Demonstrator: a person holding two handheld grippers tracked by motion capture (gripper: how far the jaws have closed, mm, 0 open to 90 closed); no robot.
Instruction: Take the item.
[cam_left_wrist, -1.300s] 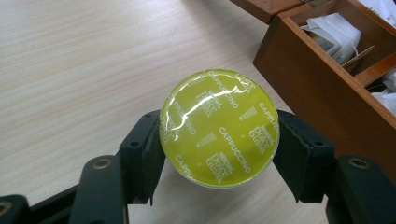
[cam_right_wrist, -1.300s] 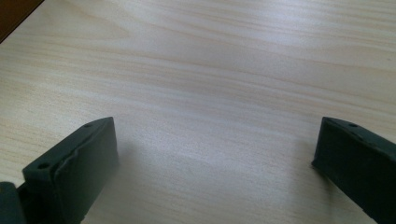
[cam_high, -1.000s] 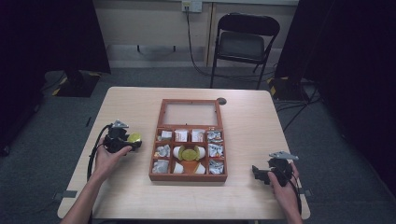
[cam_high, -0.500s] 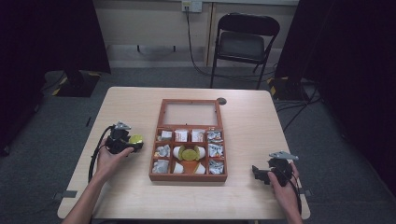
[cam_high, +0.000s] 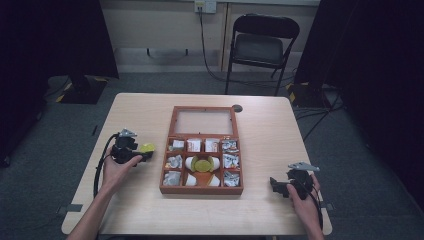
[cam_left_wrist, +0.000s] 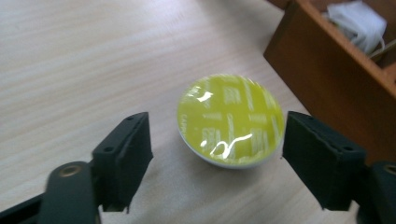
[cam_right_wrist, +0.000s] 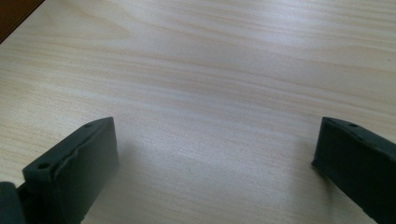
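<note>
L hand-held gripper (cam_left_wrist: 217, 154): jaws wide apart, straddling the yellow pod (cam_left_wrist: 231, 119), gripping nothing. Pod sits foil-up on the counter (cam_high: 280, 135), just beside the box (cam_high: 167, 165) wall. Prob. staged for a pinch or just released; cannot tell which.

R hand-held gripper (cam_right_wrist: 215, 163): jaws wide, empty, parked over bare counter, well apart from box.

Obstruction: box wall near the L gripper's outer jaw. Box compartments hold white packets and pods.

L hand-held gripper (cam_high: 144, 154) & R hand-held gripper (cam_high: 273, 184), jaws wide
</note>
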